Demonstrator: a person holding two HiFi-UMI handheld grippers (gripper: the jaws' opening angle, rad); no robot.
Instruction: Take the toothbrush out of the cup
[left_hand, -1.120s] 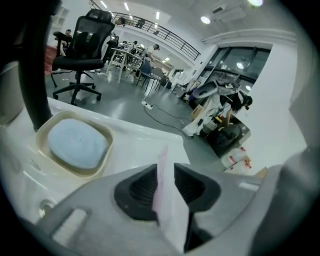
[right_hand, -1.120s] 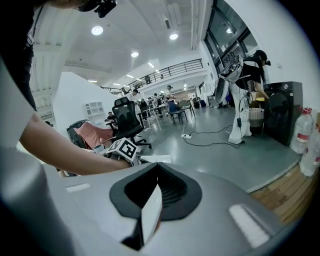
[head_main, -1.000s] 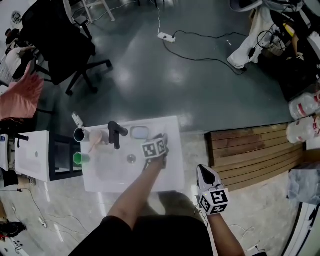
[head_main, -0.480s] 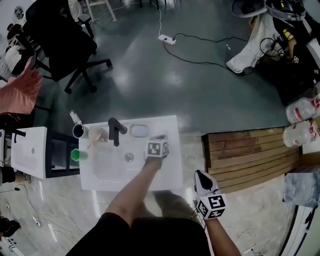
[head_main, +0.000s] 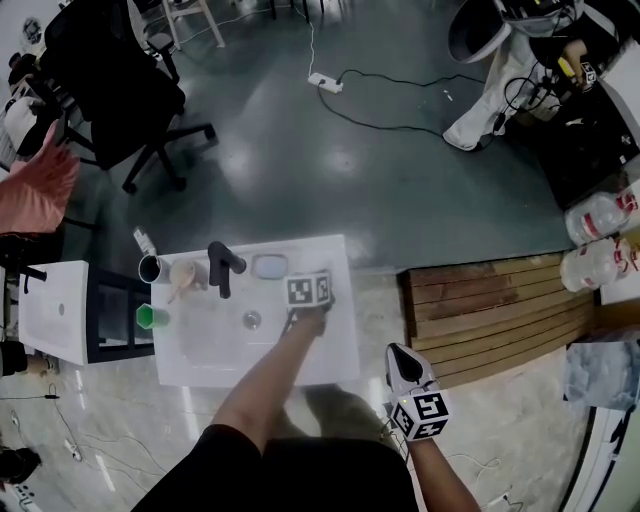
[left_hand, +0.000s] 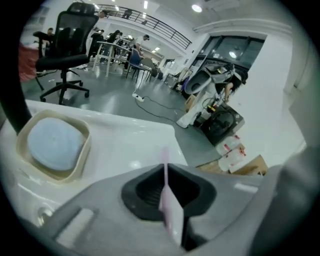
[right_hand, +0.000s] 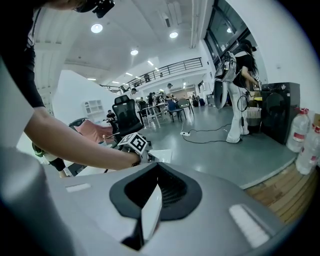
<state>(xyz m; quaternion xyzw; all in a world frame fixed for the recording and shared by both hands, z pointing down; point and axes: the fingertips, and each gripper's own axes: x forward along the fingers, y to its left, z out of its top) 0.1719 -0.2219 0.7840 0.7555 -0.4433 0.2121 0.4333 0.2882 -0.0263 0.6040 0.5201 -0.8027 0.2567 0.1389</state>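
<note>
Small and blurred, the toothbrush (head_main: 178, 289) leans in the cup (head_main: 188, 272) near the worktop's (head_main: 335, 345) back left corner. The left tool (left_hand: 164, 169), over the clear back right corner, has just been closing and is nearly together, empty. The right tool (head_main: 400, 352), past the right edge, is closed and empty.

Bright overhead light, fisheye vignetting, blurred foreground

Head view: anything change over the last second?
The left gripper has just been closing its jaws. They are now nearly together, with nothing identifiable between them. It stayed over the counter, right of the soap dish. Unchanged: the toothbrush is still in the cup, and the right gripper is shut, low at the person's side.
</note>
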